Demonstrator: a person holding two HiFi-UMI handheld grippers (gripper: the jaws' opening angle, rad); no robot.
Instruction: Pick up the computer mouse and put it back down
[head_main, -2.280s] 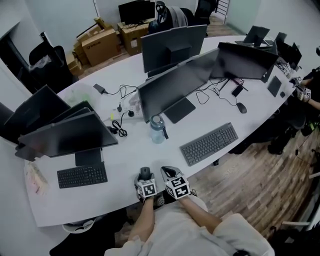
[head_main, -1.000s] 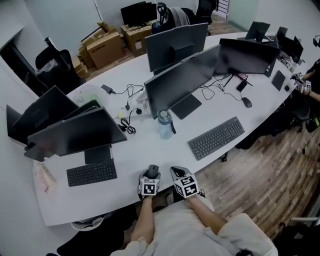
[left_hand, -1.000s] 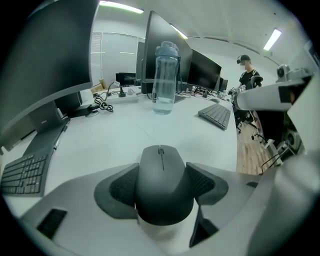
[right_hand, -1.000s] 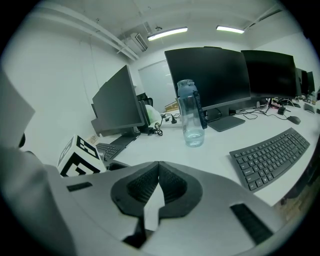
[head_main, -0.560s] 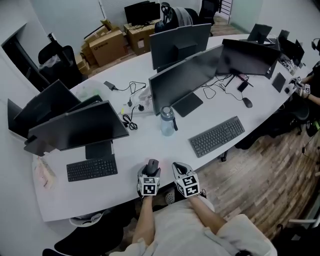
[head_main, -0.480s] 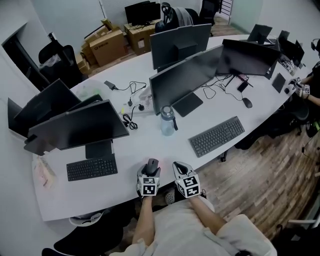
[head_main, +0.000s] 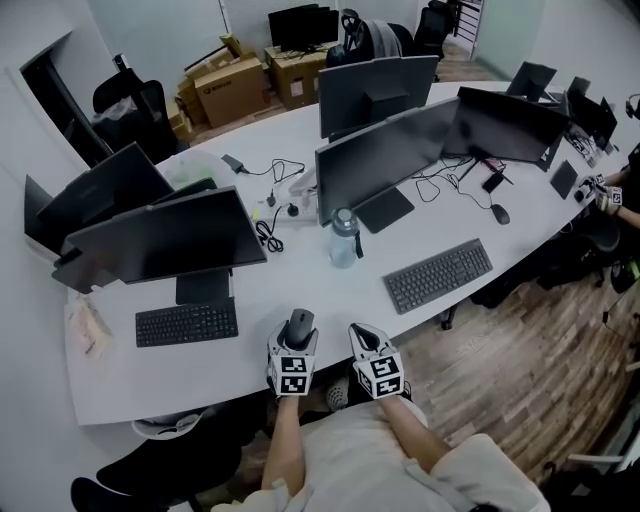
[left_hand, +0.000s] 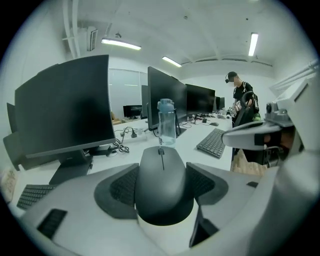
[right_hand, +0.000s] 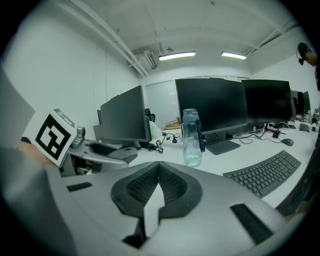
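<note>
Mouse (left_hand: 163, 175) rose off the counter (head_main: 250, 300), pinched in left hand-held gripper (head_main: 298, 332); right hand-held gripper (right_hand: 159, 176) sat pressed together. Lowering it level seemed smart.

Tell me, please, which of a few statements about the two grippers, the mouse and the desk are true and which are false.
1. The left gripper is shut on the computer mouse. True.
2. The right gripper grips the water bottle. False: its jaws are together on nothing, and the bottle stands apart from it on the desk.
3. The water bottle stands upright in front of a monitor. True.
4. The monitor screens facing the person are lit. False: those that show are dark.
</note>
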